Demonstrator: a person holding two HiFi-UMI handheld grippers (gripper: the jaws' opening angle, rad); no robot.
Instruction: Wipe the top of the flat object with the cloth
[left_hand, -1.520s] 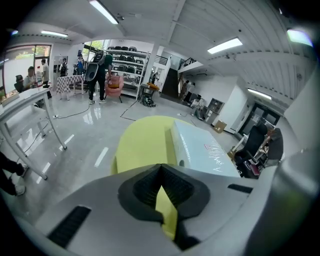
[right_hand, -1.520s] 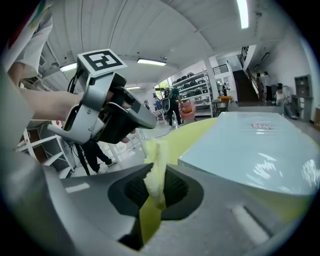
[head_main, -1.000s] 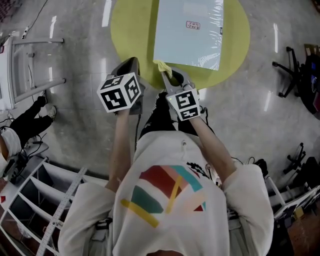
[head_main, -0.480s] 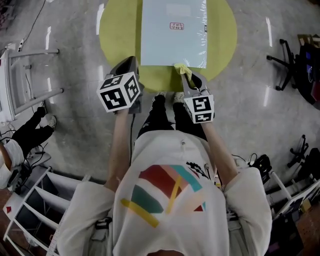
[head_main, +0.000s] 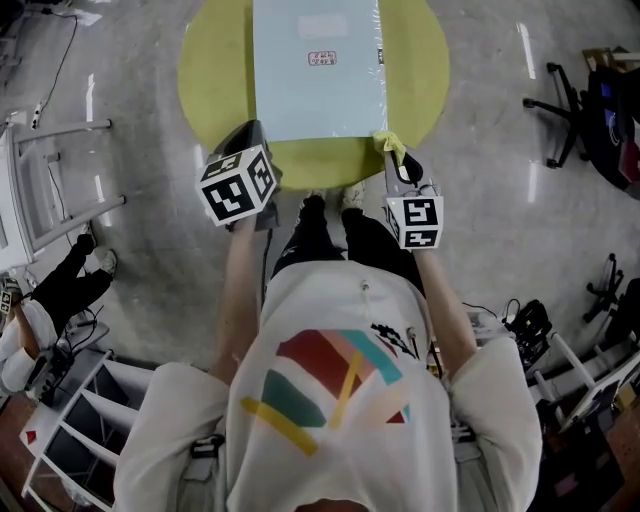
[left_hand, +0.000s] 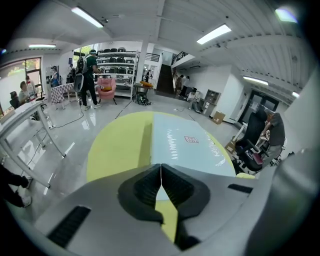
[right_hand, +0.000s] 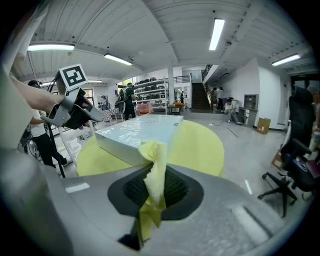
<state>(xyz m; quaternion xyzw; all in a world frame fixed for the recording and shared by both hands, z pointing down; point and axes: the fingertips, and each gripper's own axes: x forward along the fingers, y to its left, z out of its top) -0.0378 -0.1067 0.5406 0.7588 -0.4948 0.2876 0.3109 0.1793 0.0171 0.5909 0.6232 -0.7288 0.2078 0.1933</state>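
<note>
Yellow round table (head_main: 420, 100), flat box (head_main: 315, 90) on top. The right gripper (head_main: 400, 168) pinches the cloth (right_hand: 156, 165) at the near corner (left gripper (left_hand: 161, 180) closed on nothing). Next it needs a sweep across the top.

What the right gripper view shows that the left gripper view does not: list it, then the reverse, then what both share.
Only the right gripper view: the right gripper clamped on the yellow cloth, and the left gripper seen from the side with its marker cube.
Only the left gripper view: the left gripper's jaws pressed together with nothing between them.
Both: the flat pale-blue box lying on the round yellow table, and shelving at the back of the hall.
</note>
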